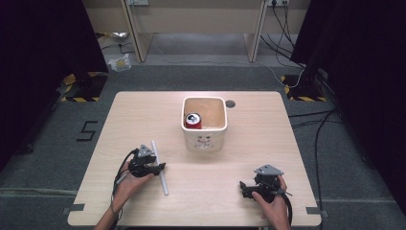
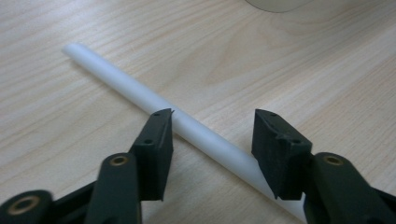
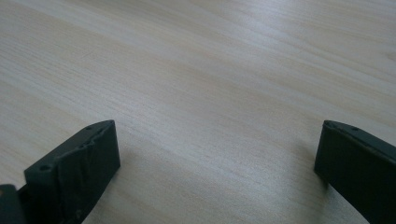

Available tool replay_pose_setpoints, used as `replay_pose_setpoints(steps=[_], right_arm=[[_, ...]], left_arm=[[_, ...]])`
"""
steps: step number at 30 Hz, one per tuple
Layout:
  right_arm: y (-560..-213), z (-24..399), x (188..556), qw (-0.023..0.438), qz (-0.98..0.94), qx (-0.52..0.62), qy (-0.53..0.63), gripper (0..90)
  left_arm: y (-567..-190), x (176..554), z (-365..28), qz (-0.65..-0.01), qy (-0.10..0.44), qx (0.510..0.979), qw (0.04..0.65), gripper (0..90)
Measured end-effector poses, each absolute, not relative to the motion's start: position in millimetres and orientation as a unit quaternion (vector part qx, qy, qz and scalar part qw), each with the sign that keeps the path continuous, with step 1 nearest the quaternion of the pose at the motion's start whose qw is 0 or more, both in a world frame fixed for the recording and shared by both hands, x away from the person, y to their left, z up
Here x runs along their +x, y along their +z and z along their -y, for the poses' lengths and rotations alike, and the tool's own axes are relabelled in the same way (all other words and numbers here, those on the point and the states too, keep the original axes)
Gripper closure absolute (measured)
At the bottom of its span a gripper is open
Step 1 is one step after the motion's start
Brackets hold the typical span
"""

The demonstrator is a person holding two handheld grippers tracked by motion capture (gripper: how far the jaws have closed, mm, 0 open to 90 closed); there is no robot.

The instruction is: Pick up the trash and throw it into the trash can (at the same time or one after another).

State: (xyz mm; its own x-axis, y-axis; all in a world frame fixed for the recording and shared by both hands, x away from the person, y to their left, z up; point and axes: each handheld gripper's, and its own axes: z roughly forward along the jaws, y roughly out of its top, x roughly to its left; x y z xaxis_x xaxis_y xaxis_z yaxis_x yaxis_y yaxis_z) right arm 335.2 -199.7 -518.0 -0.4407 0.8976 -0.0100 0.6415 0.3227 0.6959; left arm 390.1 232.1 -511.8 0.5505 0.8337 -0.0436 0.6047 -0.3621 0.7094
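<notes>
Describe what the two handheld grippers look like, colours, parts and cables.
Both the left gripper and the right gripper are black, each topped with a grey three-cornered plate and trailing a dark cable. Their jaws are flat black blocks on arms with brass-coloured pivots. The person's forearms are bare, no sleeves.

A black figure "5" (image 1: 87, 130) is marked on the grey floor (image 1: 57, 143), left of the counter (image 1: 143, 110). No other writing is legible.
</notes>
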Motion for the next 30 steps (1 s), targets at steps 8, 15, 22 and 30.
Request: replay_pose_setpoints(steps=[8, 15, 22, 30], right_arm=[[-518.0, 199.6, 335.2, 0.202, -0.787, 0.489, 0.316, 0.2], [-518.1, 199.3, 335.2, 0.202, -0.787, 0.489, 0.317, 0.2], [-518.2, 198.8, 335.3, 0.203, -0.788, 0.487, 0.317, 0.2], [-518.2, 198.7, 335.3, 0.203, -0.789, 0.486, 0.317, 0.2]], left_arm=[[-510.9, 390.9, -238.1, -0.434, 0.164, 0.816, 0.346, 66.0], [-506.9, 395.2, -238.4, -0.423, 0.153, 0.831, 0.329, 70.8], [-502.1, 398.3, -237.8, -0.411, 0.135, 0.848, 0.307, 72.7], [-501.7, 396.2, -237.2, -0.404, 0.131, 0.852, 0.306, 74.8]])
